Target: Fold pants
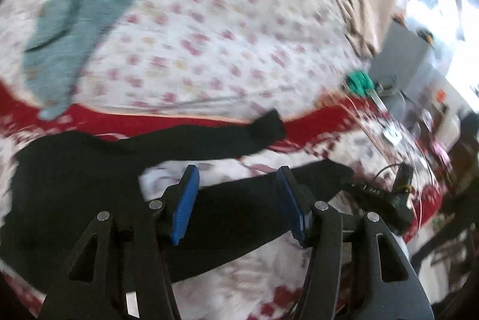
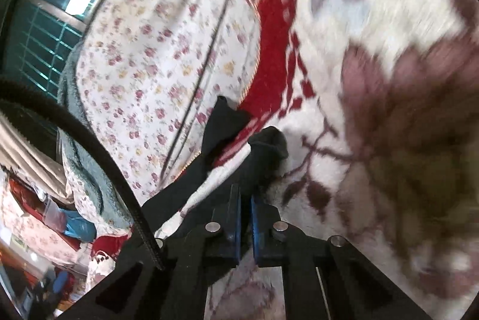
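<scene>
Black pants [image 1: 89, 185] lay spread on the blanket [image 1: 269, 275]. The left gripper [image 1: 238, 206] gaped wide, empty, above one leg; the right gripper [image 2: 245, 225] was pinched shut on fabric toward six o'clock. That thin hold might slip, spoiling the fold.

The left gripper [image 1: 238, 206] points downward at a slant above the black pants [image 1: 74, 188], its blue-padded fingers [image 1: 185, 206] spread well apart with nothing pressed between them. The right gripper [image 2: 245, 225] (seen in the left wrist view only as a dark shape at one leg end of the pants) also tilts downward, and its fingers [image 2: 233, 218] are drawn together, pinching black fabric of the pants near one leg's end. No hand or sleeve shows.
</scene>
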Motion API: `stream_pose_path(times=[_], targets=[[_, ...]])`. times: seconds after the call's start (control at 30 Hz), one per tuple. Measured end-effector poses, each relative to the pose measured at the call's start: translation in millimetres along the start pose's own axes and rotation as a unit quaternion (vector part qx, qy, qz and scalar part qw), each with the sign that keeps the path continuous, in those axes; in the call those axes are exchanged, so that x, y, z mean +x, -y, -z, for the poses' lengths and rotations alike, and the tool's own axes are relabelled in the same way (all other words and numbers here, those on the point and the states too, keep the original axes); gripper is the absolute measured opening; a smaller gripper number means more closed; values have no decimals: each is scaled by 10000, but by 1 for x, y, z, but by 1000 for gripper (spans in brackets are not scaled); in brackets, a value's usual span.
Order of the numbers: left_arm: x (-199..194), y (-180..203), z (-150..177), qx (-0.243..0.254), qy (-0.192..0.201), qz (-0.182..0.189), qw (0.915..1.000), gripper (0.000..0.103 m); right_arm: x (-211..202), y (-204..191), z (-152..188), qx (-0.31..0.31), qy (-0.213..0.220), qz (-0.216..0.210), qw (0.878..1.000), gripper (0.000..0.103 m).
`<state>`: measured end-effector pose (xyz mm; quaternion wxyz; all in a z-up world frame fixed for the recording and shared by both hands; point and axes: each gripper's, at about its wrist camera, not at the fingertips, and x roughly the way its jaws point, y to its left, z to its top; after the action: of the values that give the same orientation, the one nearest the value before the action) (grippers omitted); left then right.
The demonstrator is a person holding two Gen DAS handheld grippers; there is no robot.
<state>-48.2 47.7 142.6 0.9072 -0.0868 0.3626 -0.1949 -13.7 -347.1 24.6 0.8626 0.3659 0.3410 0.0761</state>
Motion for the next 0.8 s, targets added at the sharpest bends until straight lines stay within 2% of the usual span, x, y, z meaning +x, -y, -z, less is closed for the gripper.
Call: stream_pose_path(times=[0.1,0.2,0.3,0.37,0.43,0.47,0.53,0.63,0.73,0.8], targets=[[50,26,-7,273,-484,447,9975,54,-16,0,6,-64,-1,69,10000,5],[98,49,-5,436,-870,611,9934,54,-25,6,12,-1,-17,276,9996,5],[130,69,8,604,-1083,695,9898,54,-21,19,19,80,-172,626,9979,5],[148,75,20,664,-1284,621,9876,54,-12,29,25,133,-327,866,9956,5],[163,76,31,639,-1507,542,9850,54,-14,39,26,419,-271,704,9963,5],[169,76,36,606,-1582,522,9842,54,-16,39,24,486,-291,757,9955,9],[174,76,42,600,-1559,452,9849,54,-24,33,19,428,-235,884,9949,16],[164,74,43,637,-1487,446,9858,54,-42,14,15,82,67,910,9958,17],[140,64,38,602,-1295,462,9887,54,-52,-9,10,-262,249,686,9970,19],[122,51,33,511,-1139,424,9913,54,-46,-24,8,-445,164,382,9981,27]])
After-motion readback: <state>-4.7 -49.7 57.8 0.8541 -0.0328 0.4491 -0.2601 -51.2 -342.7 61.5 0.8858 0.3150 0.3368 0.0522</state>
